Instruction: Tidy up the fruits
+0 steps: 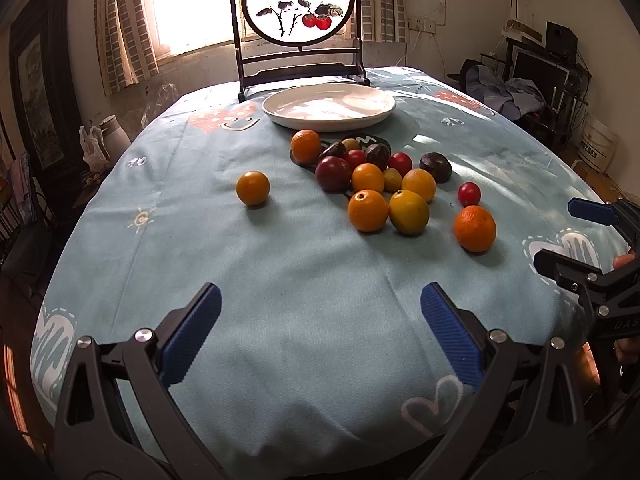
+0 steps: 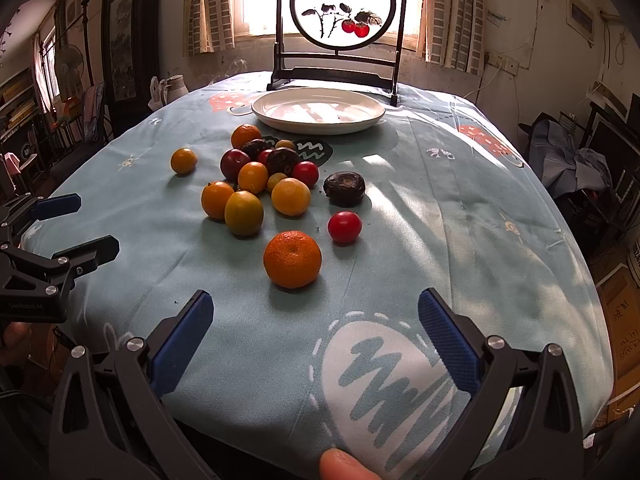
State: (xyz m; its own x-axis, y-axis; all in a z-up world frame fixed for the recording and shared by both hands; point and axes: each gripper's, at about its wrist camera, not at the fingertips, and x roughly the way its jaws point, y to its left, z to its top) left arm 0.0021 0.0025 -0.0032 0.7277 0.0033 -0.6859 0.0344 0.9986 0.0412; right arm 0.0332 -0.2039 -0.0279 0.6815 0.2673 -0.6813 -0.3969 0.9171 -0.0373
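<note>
Both my claws gape empty: left claw [image 1: 320, 300], right claw [image 2: 316, 308]. Nearest tangerine [image 2: 292, 259] sits loose on the cloth-covered bench [image 2: 460, 216]; a nudge rolls it. Fruit pile [image 2: 256, 176] is packed tight, so neighbours could scatter. Plate [image 2: 280, 120] is far back and bare.

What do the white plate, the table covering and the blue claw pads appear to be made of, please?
White plate: probably glazed ceramic, given its glossy window reflections. Table covering: matte printed fabric, creased and draped. Blue claw pads: ribbed, matte, likely rubber or plastic.
</note>
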